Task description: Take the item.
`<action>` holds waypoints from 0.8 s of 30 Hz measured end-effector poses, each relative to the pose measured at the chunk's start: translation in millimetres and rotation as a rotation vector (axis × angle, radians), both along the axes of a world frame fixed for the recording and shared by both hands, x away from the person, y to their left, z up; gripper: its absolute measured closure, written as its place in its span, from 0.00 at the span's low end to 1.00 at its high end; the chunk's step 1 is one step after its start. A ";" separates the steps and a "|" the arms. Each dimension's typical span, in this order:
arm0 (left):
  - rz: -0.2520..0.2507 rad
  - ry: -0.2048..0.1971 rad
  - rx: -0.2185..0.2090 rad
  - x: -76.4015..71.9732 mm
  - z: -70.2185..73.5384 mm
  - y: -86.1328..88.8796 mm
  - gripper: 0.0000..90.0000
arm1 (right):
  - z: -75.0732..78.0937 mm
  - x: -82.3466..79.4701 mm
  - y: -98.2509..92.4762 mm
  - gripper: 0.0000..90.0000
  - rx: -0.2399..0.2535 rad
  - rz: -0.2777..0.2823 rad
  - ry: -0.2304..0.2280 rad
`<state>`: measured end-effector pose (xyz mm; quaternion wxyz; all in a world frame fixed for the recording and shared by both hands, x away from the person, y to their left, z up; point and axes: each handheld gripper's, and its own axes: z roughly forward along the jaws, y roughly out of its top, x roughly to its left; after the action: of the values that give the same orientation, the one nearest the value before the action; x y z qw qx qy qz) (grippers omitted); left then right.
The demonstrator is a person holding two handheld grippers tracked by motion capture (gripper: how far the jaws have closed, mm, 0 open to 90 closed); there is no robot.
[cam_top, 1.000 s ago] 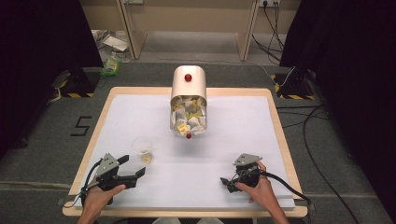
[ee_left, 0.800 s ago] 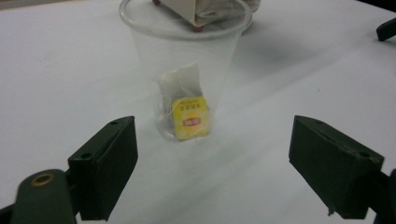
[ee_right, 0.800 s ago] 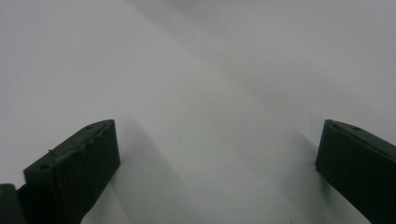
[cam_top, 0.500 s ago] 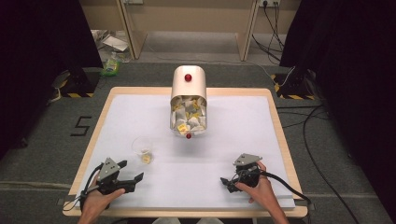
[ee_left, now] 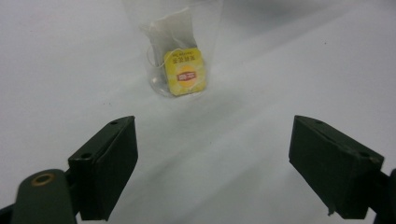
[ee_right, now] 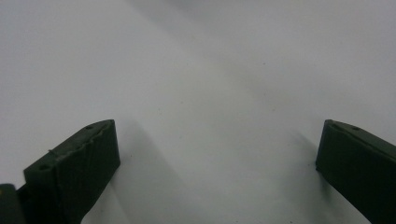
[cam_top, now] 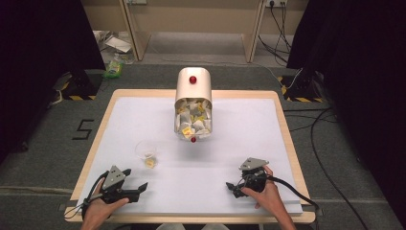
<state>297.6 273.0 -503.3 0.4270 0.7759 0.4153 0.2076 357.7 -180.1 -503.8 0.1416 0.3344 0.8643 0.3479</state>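
The left gripper sits at the lower left of the high view, held low over the white table, its jaws spread wide with nothing between them. In the left gripper view its two black jaws stand far apart at the bottom corners, and straight ahead, in the upper middle of that frame, stands a clear plastic cup with a tea bag inside; the bag's yellow tag hangs at the cup's base, seemingly outside the wall, though the clear plastic makes that hard to judge. In the high view the cup is up and to the right of this gripper, well apart from it.

The right gripper rests at the lower right of the high view, jaws likewise wide apart over bare table.

At the upper centre, a cream canister with a red knob lies on its side, its open mouth full of tea bags.
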 end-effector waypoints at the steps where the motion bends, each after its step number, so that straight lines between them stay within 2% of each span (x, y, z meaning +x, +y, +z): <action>1: -0.004 0.002 0.003 -0.9 -0.4 -0.2 0.16 | 0.0 0.0 0.0 0.00 0.000 0.000 0.000; 10: 0.003 0.007 0.021 -7.8 -8.6 -2.0 0.16 | 0.0 0.0 0.0 0.00 0.000 0.001 0.000; 18: 0.017 0.015 0.013 -12.7 -16.4 -0.1 0.16 | 0.0 0.0 0.0 0.00 0.000 0.000 0.000; 24: 0.027 -0.004 0.003 -16.7 -18.9 0.0 0.16 | 0.0 0.0 0.0 0.00 0.001 0.000 -0.001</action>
<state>280.9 272.9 -522.3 0.4237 0.7705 0.4246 0.2158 357.7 -180.0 -503.8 0.1417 0.3342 0.8642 0.3484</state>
